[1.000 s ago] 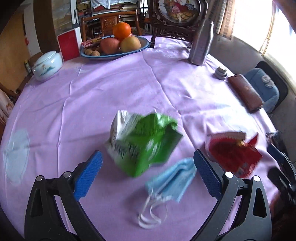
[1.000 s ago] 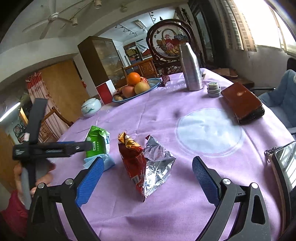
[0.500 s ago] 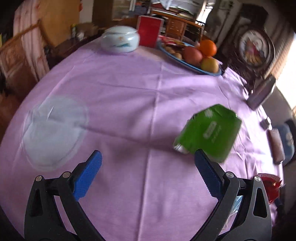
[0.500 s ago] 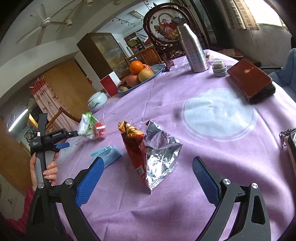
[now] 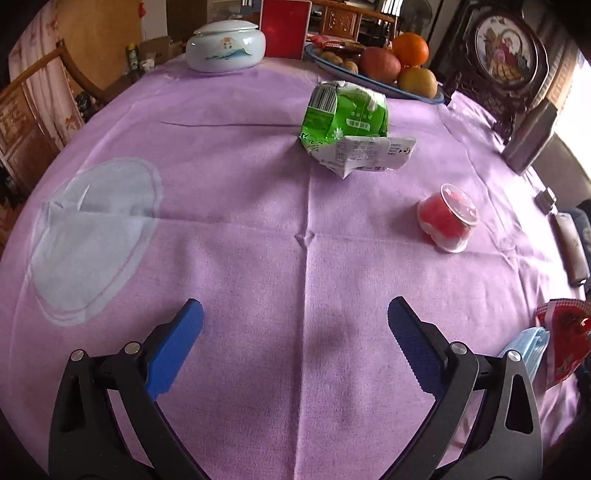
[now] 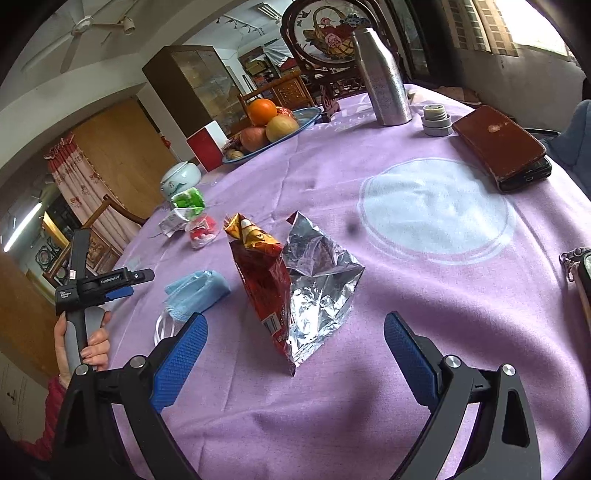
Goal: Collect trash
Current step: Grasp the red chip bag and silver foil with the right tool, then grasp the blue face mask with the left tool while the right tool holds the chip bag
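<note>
A crumpled green snack bag [image 5: 347, 125] lies on the purple tablecloth [image 5: 236, 251], far ahead of my left gripper [image 5: 295, 332], which is open and empty. A red jelly cup [image 5: 448, 218] lies on its side to the right. A blue face mask [image 5: 528, 347] and a red chip bag [image 5: 565, 339] sit at the right edge. In the right wrist view the red and silver chip bag [image 6: 295, 284] stands just ahead of my open, empty right gripper [image 6: 295, 350]. The mask [image 6: 197, 291], jelly cup [image 6: 201, 229] and green bag [image 6: 186, 206] lie to its left, as does the left gripper [image 6: 110, 286].
A fruit plate [image 5: 376, 62], white lidded jar [image 5: 225, 46] and red box [image 5: 284, 29] stand at the back. A metal bottle [image 6: 382, 77], stacked caps [image 6: 436, 118] and brown wallet on a phone [image 6: 498, 146] sit right. Wooden chairs surround the table.
The green bag was released and now lies farther back on the cloth, with the jelly cup beside it. My left gripper swung left and pulled back. The right gripper barely moved.
</note>
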The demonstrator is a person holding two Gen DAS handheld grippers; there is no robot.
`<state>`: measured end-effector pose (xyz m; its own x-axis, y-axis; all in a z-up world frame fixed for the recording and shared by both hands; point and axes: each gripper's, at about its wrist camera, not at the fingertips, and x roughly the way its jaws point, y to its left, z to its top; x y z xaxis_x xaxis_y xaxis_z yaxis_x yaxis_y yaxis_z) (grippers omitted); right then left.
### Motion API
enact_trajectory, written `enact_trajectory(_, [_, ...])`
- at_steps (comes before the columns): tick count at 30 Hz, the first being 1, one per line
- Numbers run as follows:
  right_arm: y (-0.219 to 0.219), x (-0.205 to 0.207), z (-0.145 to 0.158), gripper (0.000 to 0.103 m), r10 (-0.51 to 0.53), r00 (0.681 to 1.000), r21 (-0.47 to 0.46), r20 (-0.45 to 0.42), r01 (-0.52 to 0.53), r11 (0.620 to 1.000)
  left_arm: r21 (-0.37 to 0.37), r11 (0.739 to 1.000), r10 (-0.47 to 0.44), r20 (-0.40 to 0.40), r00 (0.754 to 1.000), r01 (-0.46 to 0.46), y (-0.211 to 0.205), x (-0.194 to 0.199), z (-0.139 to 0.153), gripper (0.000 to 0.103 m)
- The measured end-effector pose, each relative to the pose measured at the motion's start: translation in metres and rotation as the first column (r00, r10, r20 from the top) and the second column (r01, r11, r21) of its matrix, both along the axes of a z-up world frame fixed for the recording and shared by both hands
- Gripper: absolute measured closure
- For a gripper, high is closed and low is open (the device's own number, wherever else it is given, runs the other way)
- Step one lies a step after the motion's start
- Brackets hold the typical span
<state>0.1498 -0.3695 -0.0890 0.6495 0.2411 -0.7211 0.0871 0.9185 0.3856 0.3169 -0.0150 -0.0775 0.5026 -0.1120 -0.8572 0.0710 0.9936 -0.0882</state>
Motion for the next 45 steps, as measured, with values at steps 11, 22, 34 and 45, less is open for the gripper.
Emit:
enact_trajectory(11, [0.009, 0.037, 0.002, 0.008, -0.007, 0.999, -0.117, -0.045, 0.001, 0.993, -0.008, 0.999, -0.031, -0.001, 1.0, 0.031, -0.004, -0.002, 0.001, 0.006])
enact_trajectory(22, [0.016, 0.05, -0.006, 0.036, 0.073, 0.995, -0.083, -0.073, -0.079, 0.993, -0.021, 0.926, -0.374, 0.114, 0.921, 0.378, -0.065, -0.04, 0.021, 0.006])
enact_trajectory(34, [0.009, 0.046, -0.004, 0.048, 0.065, 0.997, -0.038, -0.043, -0.067, 0.997, 0.03, 0.785, -0.619, 0.055, 0.783, 0.618, -0.157, -0.062, 0.006, 0.014])
enact_trajectory(45, [0.009, 0.042, 0.0, 0.048, 0.065, 0.998, -0.044, -0.02, -0.066, 0.997, -0.046, 0.813, -0.571, 0.132, 0.811, 0.58, -0.134, -0.068, 0.02, 0.08])
